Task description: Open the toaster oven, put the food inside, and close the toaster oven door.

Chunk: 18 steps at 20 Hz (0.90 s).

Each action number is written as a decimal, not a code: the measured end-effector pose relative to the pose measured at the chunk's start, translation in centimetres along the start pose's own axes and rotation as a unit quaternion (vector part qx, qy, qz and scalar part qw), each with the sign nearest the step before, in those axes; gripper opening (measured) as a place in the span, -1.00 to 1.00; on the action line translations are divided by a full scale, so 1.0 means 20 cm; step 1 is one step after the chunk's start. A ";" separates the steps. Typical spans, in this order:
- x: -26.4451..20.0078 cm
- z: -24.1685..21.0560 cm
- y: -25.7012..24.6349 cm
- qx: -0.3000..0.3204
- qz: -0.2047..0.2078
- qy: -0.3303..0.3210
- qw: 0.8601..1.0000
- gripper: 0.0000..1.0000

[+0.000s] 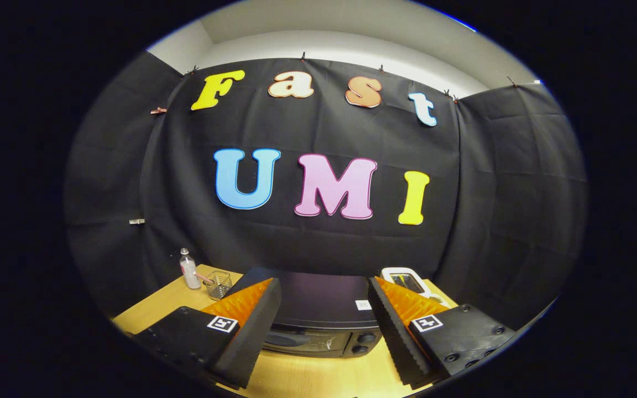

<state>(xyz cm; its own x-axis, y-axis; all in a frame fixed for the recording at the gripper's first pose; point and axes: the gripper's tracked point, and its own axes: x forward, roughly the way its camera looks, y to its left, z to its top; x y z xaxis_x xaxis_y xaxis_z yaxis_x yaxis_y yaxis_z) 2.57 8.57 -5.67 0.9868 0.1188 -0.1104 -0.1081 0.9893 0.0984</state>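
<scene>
Seen from behind a hand-held gripper [324,309] raised above a pale wooden table [318,378]. Its two fingers are spread wide with nothing between them, presumably still lining up on the job.

Furthest left, beyond the left finger, a small clear bottle [188,269] stands upright on the table. Just beside it, a little nearer the finger, sits a small clear container [219,284] with something thin and pinkish poking out; what it is cannot be made out. Both are set back toward the booth's cloth wall, out of the working path.

Between the fingers and just ahead of them stands the dark toaster oven [318,326], seen slightly from above. Its glass door [307,341] is shut, and two round knobs [364,342] sit at its right end. It faces the gripper, likely so the door can be reached head-on.

Beyond the right finger, a white-rimmed object [405,279] rests on the table; it may hold the food, though that is hard to tell.
</scene>
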 end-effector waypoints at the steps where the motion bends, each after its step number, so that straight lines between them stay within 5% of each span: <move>1: 0.03 -0.05 0.04 0.010 0.004 0.011 1.000 0.95; 10: 0.23 -0.59 0.23 0.043 0.001 0.124 0.991 0.96; 18: 0.34 -0.76 0.29 0.054 -0.007 0.163 0.985 0.96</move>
<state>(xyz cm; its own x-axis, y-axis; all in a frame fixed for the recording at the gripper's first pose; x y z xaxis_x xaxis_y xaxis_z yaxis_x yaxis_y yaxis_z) 6.90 16.44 -20.79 0.8951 0.1428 -0.4224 -0.0632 0.9784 0.1967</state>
